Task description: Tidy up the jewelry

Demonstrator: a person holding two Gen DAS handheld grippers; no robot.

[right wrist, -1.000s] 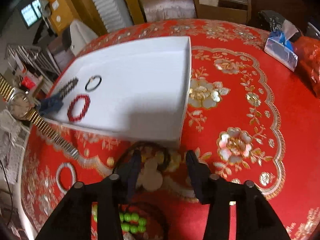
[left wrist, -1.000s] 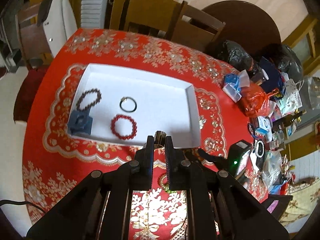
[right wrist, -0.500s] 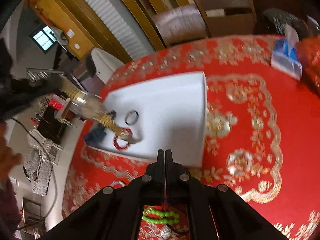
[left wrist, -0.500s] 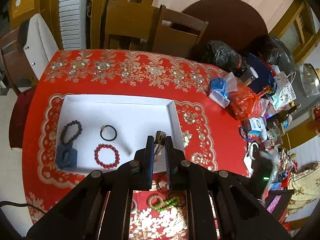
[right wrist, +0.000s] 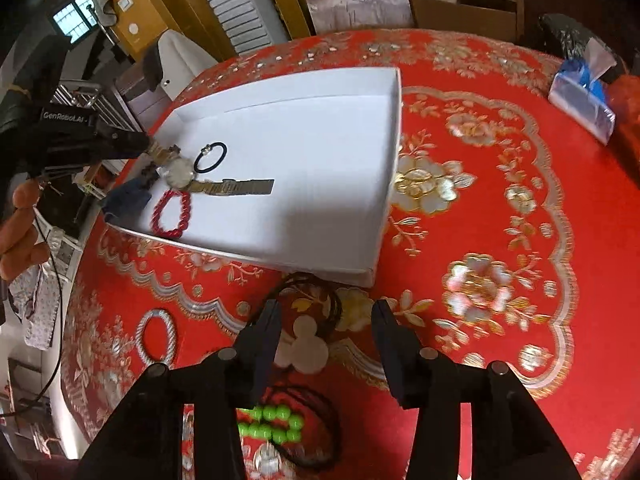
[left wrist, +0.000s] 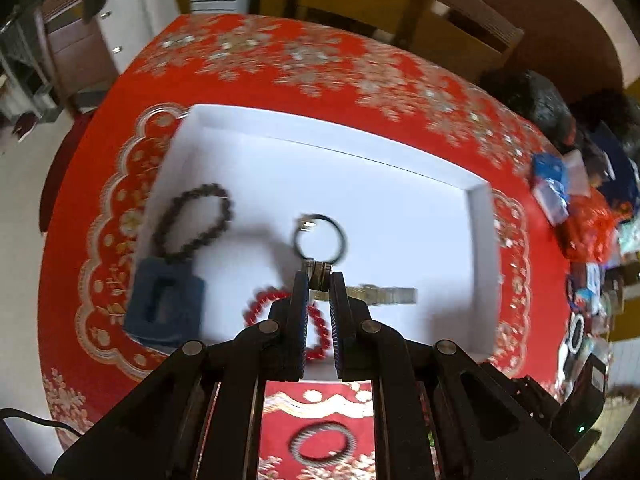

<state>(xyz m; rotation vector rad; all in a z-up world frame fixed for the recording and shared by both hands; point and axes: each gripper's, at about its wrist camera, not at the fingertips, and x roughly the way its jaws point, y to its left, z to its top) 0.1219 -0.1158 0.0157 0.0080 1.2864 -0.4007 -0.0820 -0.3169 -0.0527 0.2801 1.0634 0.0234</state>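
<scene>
My left gripper (left wrist: 318, 280) is shut on the end of a gold watch's band (left wrist: 316, 270). The rest of the band (left wrist: 380, 295) lies on the floor of the white tray (left wrist: 480, 240). The right wrist view shows that gripper (right wrist: 100, 144) at the tray's left end, with the watch face (right wrist: 180, 172) and band (right wrist: 236, 187) in the tray (right wrist: 392, 160). In the tray lie a dark bead bracelet (left wrist: 192, 220), a black hair tie (left wrist: 320, 238), a red bead bracelet (right wrist: 172, 212) and a blue box (left wrist: 164, 308). My right gripper (right wrist: 326, 312) is opening, its jaws apart above a white pendant on a black cord (right wrist: 304, 344) without touching it.
On the red cloth near me lie green beads (right wrist: 268, 424), a silver bangle (right wrist: 156, 340) and a dark bangle (left wrist: 322, 446). A tissue pack (right wrist: 580, 96) and a heap of bags and boxes (left wrist: 580, 208) fill the right side. A person's hand (right wrist: 20, 224) shows at left.
My left gripper has come down over the tray, and the watch band now rests inside it. My right gripper was shut and higher half a second ago; now it is lower with its jaws apart.
</scene>
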